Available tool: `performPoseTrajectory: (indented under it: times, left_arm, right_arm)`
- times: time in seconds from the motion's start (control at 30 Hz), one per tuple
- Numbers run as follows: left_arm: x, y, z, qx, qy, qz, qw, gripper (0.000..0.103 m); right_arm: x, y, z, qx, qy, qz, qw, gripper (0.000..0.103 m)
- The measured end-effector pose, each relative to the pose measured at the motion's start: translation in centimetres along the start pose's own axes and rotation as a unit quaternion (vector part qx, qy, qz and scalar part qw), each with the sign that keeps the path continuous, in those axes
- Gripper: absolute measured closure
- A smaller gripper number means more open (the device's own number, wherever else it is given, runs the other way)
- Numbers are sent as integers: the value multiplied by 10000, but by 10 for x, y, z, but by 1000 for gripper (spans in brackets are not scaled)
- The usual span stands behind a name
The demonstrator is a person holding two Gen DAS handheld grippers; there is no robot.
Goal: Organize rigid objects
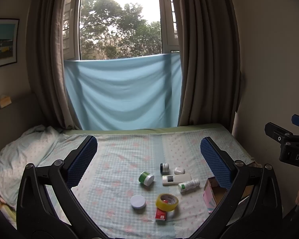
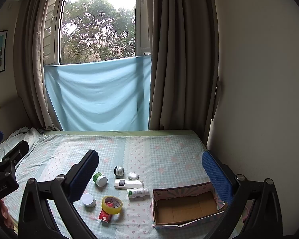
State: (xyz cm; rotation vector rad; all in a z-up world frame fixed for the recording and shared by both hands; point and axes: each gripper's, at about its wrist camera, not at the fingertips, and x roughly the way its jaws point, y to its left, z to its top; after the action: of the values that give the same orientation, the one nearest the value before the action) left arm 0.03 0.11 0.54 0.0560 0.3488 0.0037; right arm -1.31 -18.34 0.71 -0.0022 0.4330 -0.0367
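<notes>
Both the left gripper [image 1: 148, 151] and the right gripper [image 2: 150, 164] are held above the bed [image 2: 165, 151] with jaws spread wide, nothing gripped; jars, bottle, remote, tape [image 2: 112, 204] are scattered mid-bed; the box [image 2: 186, 206] is set near the right edge.

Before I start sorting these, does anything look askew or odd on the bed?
The yellow tape roll sits partly on the red box, tilted. The green-lidded jar and white bottle lie on their sides.

Black tongs [image 1: 148, 155] with blue dimpled pads [image 1: 83, 159], silver screws, white "DAS" lettering.
</notes>
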Motion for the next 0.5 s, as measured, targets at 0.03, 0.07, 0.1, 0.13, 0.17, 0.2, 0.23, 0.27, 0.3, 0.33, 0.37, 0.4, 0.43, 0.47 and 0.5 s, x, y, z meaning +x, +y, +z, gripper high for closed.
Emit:
performPoseTrajectory:
  times: [0.03, 0.07, 0.1, 0.13, 0.17, 0.2, 0.23, 0.27, 0.3, 0.33, 0.37, 0.4, 0.43, 0.47, 0.5]
  left_arm:
    - [0, 0, 0, 4, 4, -5, 10000, 0]
    - [1, 0, 0, 6, 6, -8, 10000, 0]
    - [1, 0, 1, 9, 7, -13, 10000, 0]
    - [1, 0, 1, 15, 8, -16, 10000, 0]
    - [2, 0, 1, 21, 7, -20, 10000, 0]
    - [2, 0, 1, 26, 8, -27, 10000, 0]
    - [3, 0, 1, 31, 10, -35, 10000, 0]
    - [3, 1, 1, 34, 9, -38, 10000, 0]
    - [4, 1, 2, 31, 11, -43, 10000, 0]
    - [4, 2, 2, 17, 19, -56, 10000, 0]
    - [5, 4, 2, -5, 27, -76, 10000, 0]
    - [6, 5, 2, -16, 36, -84, 10000, 0]
    - [8, 7, 3, -20, 46, -90, 9999, 0]
    - [10, 11, 4, -22, 68, -139, 9999, 0]
    - [14, 14, 5, -31, 116, -161, 9998, 0]
  right_arm:
    - [0, 0, 0, -2, 1, 0, 10000, 0]
    - [0, 0, 0, -5, 4, -1, 10000, 0]
    - [1, 1, 0, -7, 4, -2, 10000, 0]
    - [1, 1, 0, -5, 2, -2, 10000, 0]
    - [1, 0, 0, -4, 2, -2, 10000, 0]
    - [1, 1, 1, -3, 0, -3, 10000, 0]
    - [1, 1, 0, -5, -1, -4, 10000, 0]
    - [1, 0, 0, -7, -1, -5, 10000, 0]
    - [1, 1, 1, -6, -6, -13, 10000, 0]
    - [1, 2, 1, -3, -10, -18, 10000, 0]
    - [1, 2, 1, 1, -13, -15, 10000, 0]
    - [2, 3, 1, 3, -13, 3, 10000, 0]
    - [2, 3, 2, 2, -13, 44, 10000, 0]
    - [2, 4, 2, 7, -10, 86, 10000, 0]
    - [4, 4, 2, 16, 4, 133, 9999, 0]
